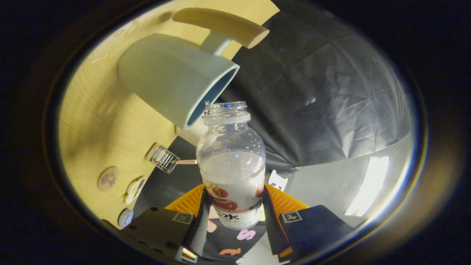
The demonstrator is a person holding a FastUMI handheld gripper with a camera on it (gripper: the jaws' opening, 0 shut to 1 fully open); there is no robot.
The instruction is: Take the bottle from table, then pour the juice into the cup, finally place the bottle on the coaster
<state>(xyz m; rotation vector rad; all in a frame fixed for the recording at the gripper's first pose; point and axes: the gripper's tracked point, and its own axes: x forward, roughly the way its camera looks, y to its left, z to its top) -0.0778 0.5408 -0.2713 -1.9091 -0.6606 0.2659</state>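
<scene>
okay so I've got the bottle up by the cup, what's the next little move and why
Probably tip the bottle a bit further toward the cup. The tongs are shut on the bottle, its uncapped mouth sits right beside the cup's rim, and the pale juice still rests low in the bottle, well short of the neck, so nothing looks to be pouring yet.

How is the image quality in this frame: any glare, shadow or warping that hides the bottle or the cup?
Gripper view: strong fisheye bend curves the table and tilts the scene; a bright glare patch lies beyond the claw; soft shadows fall beside the cup; the bottle, held between the fingers, is sharp, liquid level readable; small things near the table edge are too small to identify.
</scene>
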